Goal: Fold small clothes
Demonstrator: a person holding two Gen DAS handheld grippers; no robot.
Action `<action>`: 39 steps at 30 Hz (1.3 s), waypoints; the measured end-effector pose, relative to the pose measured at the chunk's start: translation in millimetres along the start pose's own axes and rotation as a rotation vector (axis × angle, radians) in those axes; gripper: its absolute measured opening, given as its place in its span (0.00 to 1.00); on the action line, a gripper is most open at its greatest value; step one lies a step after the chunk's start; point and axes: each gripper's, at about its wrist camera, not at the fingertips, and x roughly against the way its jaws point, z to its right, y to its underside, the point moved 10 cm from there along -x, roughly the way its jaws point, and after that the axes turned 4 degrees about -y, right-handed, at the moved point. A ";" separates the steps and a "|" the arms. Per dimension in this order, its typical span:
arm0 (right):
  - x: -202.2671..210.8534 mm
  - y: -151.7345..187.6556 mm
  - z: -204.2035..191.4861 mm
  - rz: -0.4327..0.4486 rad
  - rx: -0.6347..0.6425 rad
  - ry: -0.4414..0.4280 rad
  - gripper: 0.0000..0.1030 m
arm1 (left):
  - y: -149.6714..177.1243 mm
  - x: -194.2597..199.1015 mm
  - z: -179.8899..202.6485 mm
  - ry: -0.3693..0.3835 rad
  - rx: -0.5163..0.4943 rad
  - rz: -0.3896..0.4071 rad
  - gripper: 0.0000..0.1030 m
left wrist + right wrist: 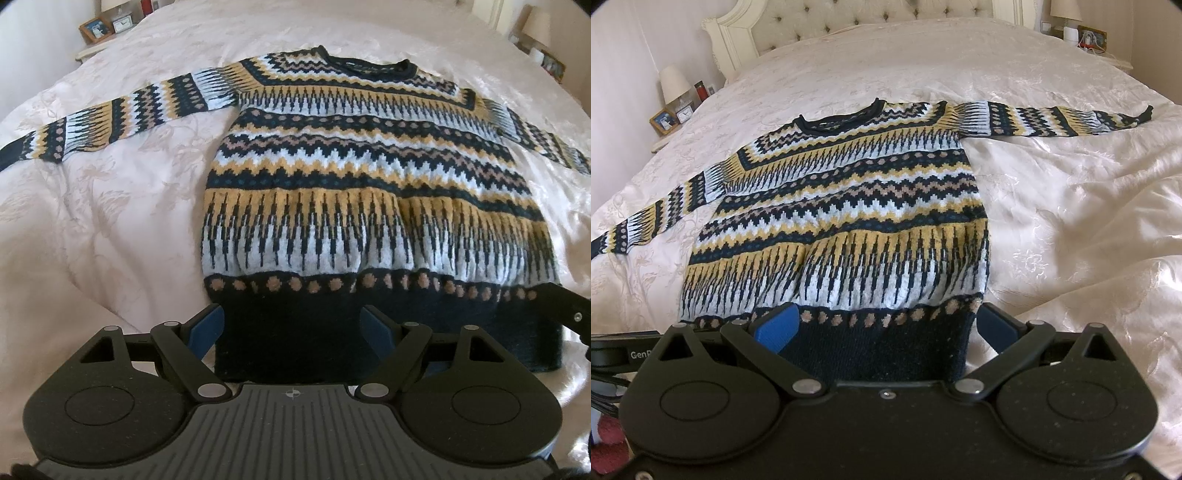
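A knitted sweater (351, 177) (842, 206) in navy, yellow, white and tan zigzag bands lies flat, front up, on the bed, both sleeves spread sideways. My left gripper (293, 321) stands open over the left end of the navy hem (369, 339); one blue pad (212, 321) is at the hem's left edge, the other pad rests over the hem. My right gripper (886, 325) is open over the right end of the hem (886, 343), its right pad (997, 326) just past the hem's corner. Neither grips the cloth. Each gripper's edge shows in the other's view.
A cream embossed bedspread (1052, 206) covers the whole bed. A tufted headboard (849, 22) stands at the far end. A nightstand with a lamp (674, 83), clock and photo frame (663, 120) is at the far left, another nightstand (1089, 40) at the far right.
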 end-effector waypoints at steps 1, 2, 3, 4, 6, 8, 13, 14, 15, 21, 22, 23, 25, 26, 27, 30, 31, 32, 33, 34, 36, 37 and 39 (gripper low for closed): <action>0.1 0.3 -0.1 0.000 0.000 0.000 0.99 | 0.1 -0.5 -0.2 0.000 0.002 -0.002 0.78; 0.0 0.4 -0.2 0.000 -0.001 0.001 0.99 | 0.6 -0.8 -0.9 0.000 0.003 -0.003 0.78; 0.0 0.3 -0.1 0.000 -0.001 0.001 0.99 | 0.7 -1.1 -1.1 -0.001 0.004 -0.004 0.78; 0.0 0.4 0.0 0.000 -0.001 0.001 0.99 | 0.5 -1.4 -1.2 -0.002 0.006 -0.005 0.78; -0.7 1.0 -0.3 -0.001 -0.001 0.001 0.99 | 0.6 -1.7 -2.0 -0.003 0.006 -0.007 0.78; -2.3 2.0 -0.7 -0.005 -0.002 0.001 0.99 | 0.3 -2.5 -1.9 -0.002 0.007 -0.010 0.78; -4.4 1.5 -0.5 -0.006 0.001 0.001 0.99 | -0.5 -4.8 -0.9 0.000 0.006 -0.016 0.78; -5.2 0.8 -0.5 -0.006 0.002 0.001 0.99 | -1.0 -5.4 -0.8 0.000 0.006 -0.016 0.78; -5.7 0.0 -0.5 -0.006 0.003 0.001 0.99 | -1.6 -5.8 -0.5 0.000 0.005 -0.017 0.78; -9.0 -6.4 -0.1 -0.003 0.006 0.002 0.99 | -4.5 -7.0 -1.2 -0.002 0.011 -0.017 0.78; -9.4 -7.6 0.3 -0.003 0.007 0.002 0.99 | -6.1 -7.8 -1.3 -0.003 0.011 -0.018 0.78; -10.1 -8.7 0.6 -0.002 0.007 0.001 0.99 | -7.7 -8.6 -1.6 -0.004 0.011 -0.019 0.78; -11.3 -10.4 0.4 0.001 0.006 0.000 0.99 | -10.6 -9.8 -1.9 -0.005 0.011 -0.017 0.78; -12.0 -11.3 0.6 0.002 0.005 0.000 0.99 | -12.2 -10.4 -2.0 -0.005 0.011 -0.016 0.78; -12.6 -12.3 0.7 0.003 0.005 0.000 0.99 | -13.9 -11.1 -2.5 -0.006 0.012 -0.014 0.78; -14.4 -15.8 1.4 0.009 0.002 -0.001 0.99 | -18.1 -12.2 -3.3 -0.008 0.014 -0.009 0.78; -15.0 -17.0 1.6 0.011 0.003 -0.002 0.99 | -19.8 -12.7 -3.5 -0.008 0.014 -0.008 0.78; -15.9 -18.3 1.8 0.013 0.005 -0.002 0.99 | -21.4 -13.1 -3.8 -0.008 0.014 -0.006 0.78; -16.8 -19.4 1.8 0.014 0.007 -0.001 0.99 | -23.1 -13.6 -3.9 -0.010 0.014 -0.005 0.78; -17.9 -20.7 1.9 0.015 0.011 0.000 0.99 | -24.8 -13.8 -4.4 -0.010 0.013 -0.002 0.78; -20.0 -23.6 2.2 0.018 0.019 0.001 0.99 | -28.8 -14.1 -5.2 -0.012 0.015 0.005 0.78; -21.2 -25.3 2.5 0.022 0.023 0.002 0.99 | -31.0 -14.3 -5.8 -0.012 0.017 0.009 0.78; -23.6 -28.5 3.4 0.028 0.030 0.004 0.99 | -35.6 -14.8 -6.6 -0.012 0.019 0.017 0.78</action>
